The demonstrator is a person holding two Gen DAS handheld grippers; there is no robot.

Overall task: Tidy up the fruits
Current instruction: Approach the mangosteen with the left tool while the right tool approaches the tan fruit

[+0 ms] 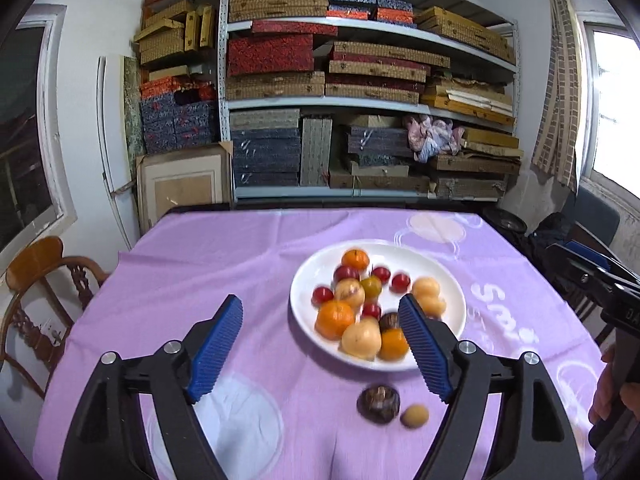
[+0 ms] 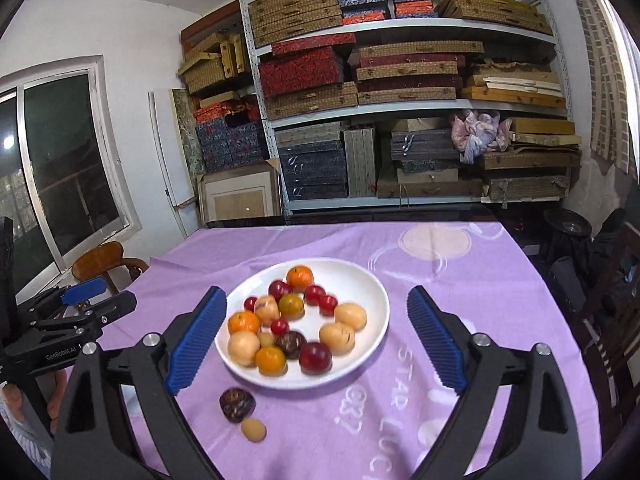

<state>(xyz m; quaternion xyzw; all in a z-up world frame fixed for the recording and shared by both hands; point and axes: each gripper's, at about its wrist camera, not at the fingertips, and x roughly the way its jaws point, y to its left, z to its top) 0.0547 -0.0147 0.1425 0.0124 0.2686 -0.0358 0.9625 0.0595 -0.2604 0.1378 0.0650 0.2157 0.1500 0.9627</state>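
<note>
Clearing the last strays is remaining: a dark brown fruit (image 2: 237, 405) and a small tan fruit (image 2: 253, 429) are lying on the table (image 2: 460, 280), just beside the white plate (image 2: 372, 344). Both the left gripper (image 1: 320, 344) and the right gripper (image 2: 316, 334) are standing with jaws apart and empty, so lowering one squarely over a single fruit and closing gently is looking wise.

Daylit room, fruit (image 1: 352, 312) motion-blurred, fisheye-bent edges, window (image 1: 612, 108) glare.

Plates (image 2: 360, 280): one
Oranges (image 2: 300, 276): three, on the plate
Red fruits (image 2: 315, 357): six, on the plate
Dark brown fruits (image 2: 237, 400): two, one on the plate, one just beside it

Fruit-laden white plate (image 2: 372, 300) between wide-apart jaws, nothing gripped
</note>
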